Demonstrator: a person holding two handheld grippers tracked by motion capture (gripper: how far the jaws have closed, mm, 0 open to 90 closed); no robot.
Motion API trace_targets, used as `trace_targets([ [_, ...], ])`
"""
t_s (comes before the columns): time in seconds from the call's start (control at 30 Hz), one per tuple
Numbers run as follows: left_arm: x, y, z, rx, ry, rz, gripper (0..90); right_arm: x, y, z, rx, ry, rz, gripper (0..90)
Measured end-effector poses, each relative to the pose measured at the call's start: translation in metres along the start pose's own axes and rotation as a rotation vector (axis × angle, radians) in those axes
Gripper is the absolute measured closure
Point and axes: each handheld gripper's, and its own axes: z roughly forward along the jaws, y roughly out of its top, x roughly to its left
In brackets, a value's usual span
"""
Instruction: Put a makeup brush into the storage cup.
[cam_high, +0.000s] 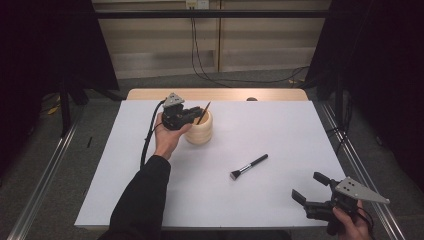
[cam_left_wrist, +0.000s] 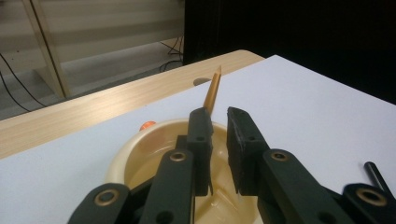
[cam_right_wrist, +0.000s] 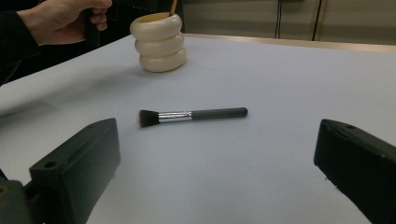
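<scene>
Nearest the person, at the table's right front corner, the right gripper (cam_high: 311, 189) hangs low with its jaws spread wide and nothing between them. Ahead of it a black-handled makeup brush (cam_high: 248, 167) lies flat on the white table cover (cam_high: 280, 125), well apart from both grippers. Farther back on the left, the left gripper (cam_left_wrist: 218, 116) hovers over the mouth of the cream ribbed holder (cam_high: 200, 131), jaws nearly together with a narrow gap, gripping nothing. A gold-handled stick (cam_left_wrist: 212, 91) leans in the holder just beside the left jaw.
</scene>
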Motion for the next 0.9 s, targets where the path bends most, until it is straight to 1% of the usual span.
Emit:
trace_targets([
  [0.03, 0.000, 0.000, 0.000, -0.002, -0.001, 0.000, 78.0, 0.000, 0.000, 0.000, -0.004, -0.002, 0.009, 0.0],
  [0.07, 0.000, 0.000, 0.000, -0.010, -0.011, 0.001, 77.3, 0.000, 0.000, 0.000, -0.003, -0.002, 0.007, 0.0],
  [0.13, -0.002, 0.001, -0.002, -0.017, -0.006, -0.003, 75.6, 0.000, 0.000, 0.000, 0.002, 0.000, 0.000, 0.0],
  [0.17, -0.002, 0.001, -0.002, -0.016, -0.007, 0.001, 71.3, 0.001, 0.000, 0.000, -0.001, 0.000, 0.006, 0.0],
  [0.2, -0.003, 0.001, -0.004, -0.012, -0.006, 0.005, 70.0, 0.001, 0.000, 0.000, -0.001, 0.000, 0.007, 0.0],
  [0.23, -0.003, 0.000, -0.004, -0.022, -0.024, 0.004, 67.8, 0.001, 0.000, 0.000, -0.001, 0.000, 0.006, 0.0],
  [0.27, -0.004, 0.001, -0.005, -0.014, -0.012, 0.009, 67.8, 0.001, 0.000, 0.000, -0.001, 0.000, 0.006, 0.0],
  [0.3, -0.004, 0.001, -0.007, -0.007, -0.007, 0.011, 64.7, 0.001, 0.000, 0.000, -0.002, -0.001, 0.006, 0.0],
  [0.37, -0.005, 0.002, -0.010, -0.013, 0.001, 0.008, 55.9, 0.001, 0.001, 0.000, 0.000, 0.001, 0.005, 0.0],
  [0.4, -0.004, 0.002, -0.011, -0.023, -0.012, -0.003, 55.9, 0.001, 0.001, 0.000, 0.000, 0.001, 0.004, 0.0],
  [0.43, -0.004, 0.003, -0.013, -0.021, -0.012, -0.003, 48.8, 0.001, 0.001, 0.000, 0.000, 0.001, 0.003, 0.0],
  [0.47, -0.005, 0.003, -0.016, -0.026, 0.000, 0.004, 45.9, 0.001, 0.001, 0.000, 0.001, 0.001, 0.003, 0.0],
  [0.53, -0.005, 0.004, -0.018, -0.025, -0.006, -0.003, 39.3, 0.001, 0.001, 0.000, 0.002, 0.001, 0.003, 0.0],
  [0.57, -0.005, 0.004, -0.022, -0.020, 0.015, 0.006, 35.8, 0.001, 0.001, 0.000, 0.005, 0.001, -0.003, 0.0],
  [0.6, -0.005, 0.004, -0.025, -0.014, 0.026, 0.007, 32.9, 0.001, 0.001, 0.001, 0.005, 0.001, -0.003, 0.0],
  [0.63, -0.005, 0.004, -0.025, -0.014, 0.026, 0.007, 29.7, 0.001, 0.001, 0.001, 0.005, 0.002, -0.007, 0.0],
  [0.67, -0.004, 0.004, -0.027, -0.025, 0.025, 0.002, 25.5, 0.001, 0.001, 0.001, 0.006, 0.000, -0.008, 0.0],
  [0.7, -0.004, 0.004, -0.028, -0.025, 0.028, 0.000, 25.5, 0.001, 0.001, 0.001, 0.006, 0.000, -0.008, 0.0],
  [0.77, -0.004, 0.003, -0.033, -0.026, 0.035, -0.002, 19.4, 0.001, 0.001, 0.002, 0.007, 0.000, -0.011, 0.0],
  [0.8, -0.005, 0.002, -0.037, -0.022, 0.051, -0.002, 16.5, 0.001, 0.001, 0.002, 0.008, 0.001, -0.011, 0.0],
  [0.87, -0.005, 0.002, -0.039, -0.031, 0.049, -0.006, 15.3, 0.001, 0.001, 0.002, 0.008, -0.001, -0.011, 0.0],
  [0.9, -0.005, 0.002, -0.040, -0.029, 0.045, -0.003, 12.2, 0.001, 0.001, 0.002, 0.008, 0.000, -0.009, 0.0],
])
